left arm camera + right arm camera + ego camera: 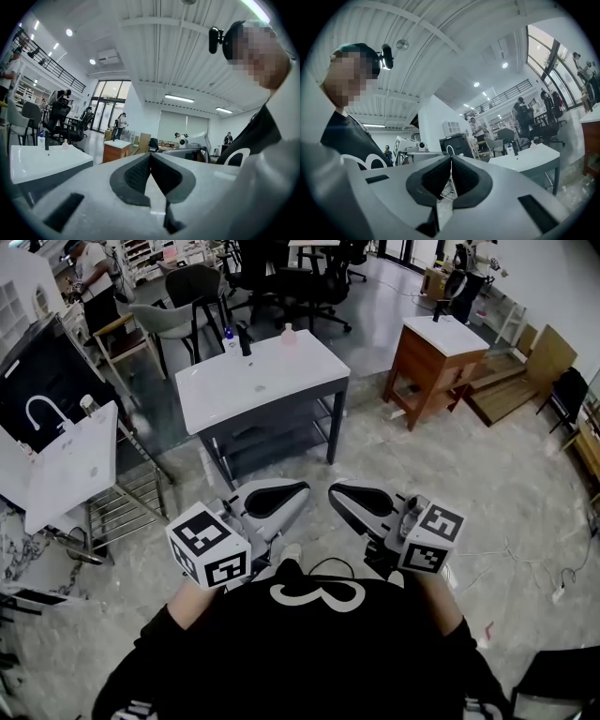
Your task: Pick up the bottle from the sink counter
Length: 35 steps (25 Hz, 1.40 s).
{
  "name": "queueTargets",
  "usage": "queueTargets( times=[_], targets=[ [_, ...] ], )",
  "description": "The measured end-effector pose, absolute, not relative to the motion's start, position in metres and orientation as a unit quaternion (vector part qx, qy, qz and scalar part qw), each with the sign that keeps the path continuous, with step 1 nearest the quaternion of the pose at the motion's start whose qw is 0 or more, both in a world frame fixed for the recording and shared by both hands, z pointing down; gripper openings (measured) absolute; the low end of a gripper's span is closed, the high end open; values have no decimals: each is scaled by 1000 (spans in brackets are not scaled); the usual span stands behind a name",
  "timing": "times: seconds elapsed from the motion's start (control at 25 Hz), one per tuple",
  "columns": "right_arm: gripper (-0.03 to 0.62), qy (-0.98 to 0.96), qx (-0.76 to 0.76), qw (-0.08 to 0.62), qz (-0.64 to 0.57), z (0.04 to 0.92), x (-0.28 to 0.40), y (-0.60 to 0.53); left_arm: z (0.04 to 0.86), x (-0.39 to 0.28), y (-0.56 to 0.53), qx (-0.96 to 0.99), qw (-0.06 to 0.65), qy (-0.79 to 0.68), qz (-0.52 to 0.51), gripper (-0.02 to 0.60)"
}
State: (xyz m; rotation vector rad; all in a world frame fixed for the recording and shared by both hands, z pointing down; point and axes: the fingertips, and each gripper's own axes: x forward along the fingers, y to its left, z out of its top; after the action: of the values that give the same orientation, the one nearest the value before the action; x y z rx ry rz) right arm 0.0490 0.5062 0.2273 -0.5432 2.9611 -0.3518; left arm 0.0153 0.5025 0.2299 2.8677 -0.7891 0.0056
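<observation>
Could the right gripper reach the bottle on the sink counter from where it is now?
Probably not yet. The right gripper is shut, close to the person's body, while the bottle stands at the far edge of the sink counter, across open floor. Nothing blocks it; the person must step closer.
</observation>
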Motion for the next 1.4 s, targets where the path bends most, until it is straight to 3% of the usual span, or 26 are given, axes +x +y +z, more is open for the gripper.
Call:
queueTargets(
  times=[0.56,1.04,1.4],
  targets=[
    [14,958,-222,51,-173,259,36,359,259,-4,354,961,148,-234,6,15],
    [14,942,-260,43,-206,284,10,210,281,-34,202,964,163,-211,22,15],
    [14,944,-260,30,-201,286,-23,156,287,-66,147,965,155,-211,21,15]
  ],
)
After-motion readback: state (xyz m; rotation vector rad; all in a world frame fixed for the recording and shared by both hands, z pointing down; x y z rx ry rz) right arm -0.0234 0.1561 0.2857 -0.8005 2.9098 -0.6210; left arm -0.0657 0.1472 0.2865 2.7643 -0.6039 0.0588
